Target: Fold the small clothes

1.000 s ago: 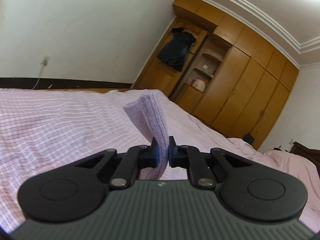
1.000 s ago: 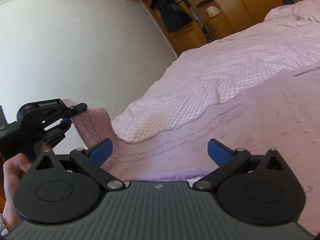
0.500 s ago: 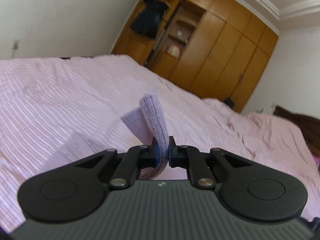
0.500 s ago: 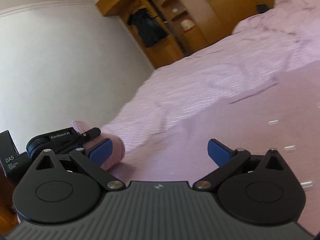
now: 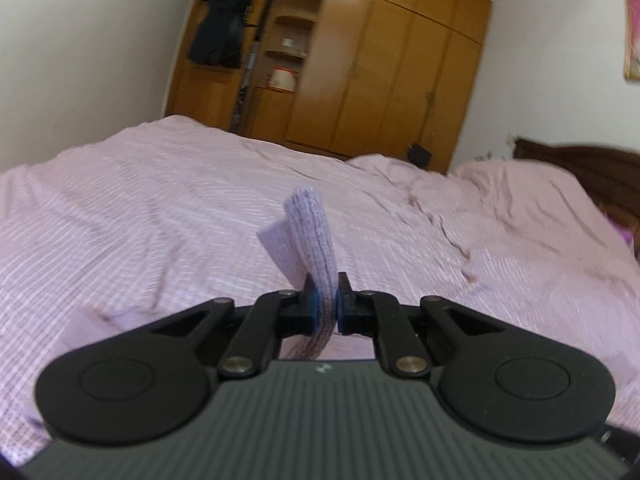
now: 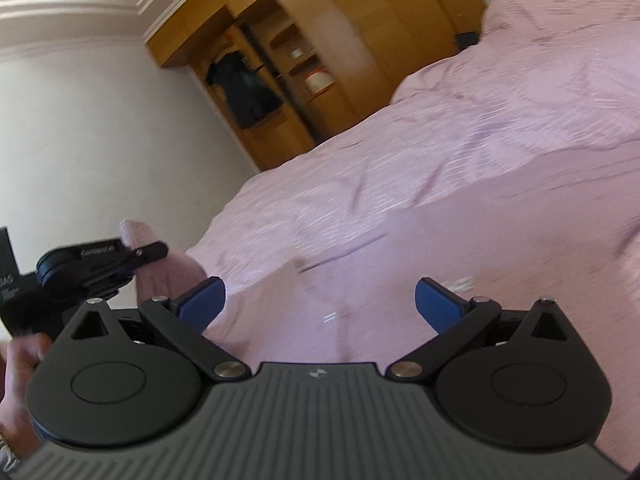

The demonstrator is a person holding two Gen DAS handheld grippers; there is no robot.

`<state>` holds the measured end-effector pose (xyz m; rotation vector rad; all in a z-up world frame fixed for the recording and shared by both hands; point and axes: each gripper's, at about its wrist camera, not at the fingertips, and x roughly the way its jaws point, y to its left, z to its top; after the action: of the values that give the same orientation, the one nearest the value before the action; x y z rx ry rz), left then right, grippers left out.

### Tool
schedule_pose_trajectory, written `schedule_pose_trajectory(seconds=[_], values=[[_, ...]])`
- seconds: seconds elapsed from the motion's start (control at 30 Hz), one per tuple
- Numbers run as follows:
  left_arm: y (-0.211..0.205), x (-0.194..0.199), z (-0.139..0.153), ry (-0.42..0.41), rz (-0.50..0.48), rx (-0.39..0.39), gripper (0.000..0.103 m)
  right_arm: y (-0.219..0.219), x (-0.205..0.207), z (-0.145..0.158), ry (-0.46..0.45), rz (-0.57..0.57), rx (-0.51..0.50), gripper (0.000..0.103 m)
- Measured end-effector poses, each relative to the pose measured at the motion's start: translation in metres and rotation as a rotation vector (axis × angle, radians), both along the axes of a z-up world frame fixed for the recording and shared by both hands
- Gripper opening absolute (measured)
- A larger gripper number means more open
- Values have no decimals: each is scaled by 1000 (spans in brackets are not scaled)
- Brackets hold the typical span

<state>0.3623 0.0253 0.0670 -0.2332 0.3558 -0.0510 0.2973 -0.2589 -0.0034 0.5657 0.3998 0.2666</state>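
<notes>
Left gripper [image 5: 324, 304]: jaws clamped on a fold of the lilac knit garment [image 5: 308, 236], which stands up past the fingertips. Right gripper [image 6: 320, 300]: jaws wide apart, garment spread beneath them on the pink bedspread [image 5: 140, 208]

Right gripper [image 6: 320, 300] jaws wide apart above pink garment [image 6: 360, 280]; left gripper [image 6: 136, 258] pinching its edge

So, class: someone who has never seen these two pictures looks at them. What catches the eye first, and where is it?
First, the pale purple knitted cloth standing up from the shut left gripper, middle of the left view. Behind it spreads the pink striped bed cover, with a wooden wardrobe along the far wall. In the right view, the right gripper gapes open over the same cover, empty.
</notes>
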Motion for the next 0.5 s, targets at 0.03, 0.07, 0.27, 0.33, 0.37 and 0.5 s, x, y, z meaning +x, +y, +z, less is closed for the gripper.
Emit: schedule_pose_trajectory(seconds=[0.03,0.07,0.27,0.33,0.37,0.5], values=[[-10,3,0,3,-9,14,10,-13,-1,-3,3,-12,14,103],[-20,6,-1,9,-23,23,10,-23,-3,-7,5,-18,22,103],[-75,18,-19,34,-90,100,10,-60,-12,-27,38,-54,-57,103],[-92,21,-27,44,-107,101,10,-66,-12,-25,32,-49,-91,103],[-101,25,-32,51,-111,94,10,-65,-12,-25,21,-51,-95,103],[-137,33,-49,82,-141,79,10,-71,-10,-28,58,-112,-69,103]])
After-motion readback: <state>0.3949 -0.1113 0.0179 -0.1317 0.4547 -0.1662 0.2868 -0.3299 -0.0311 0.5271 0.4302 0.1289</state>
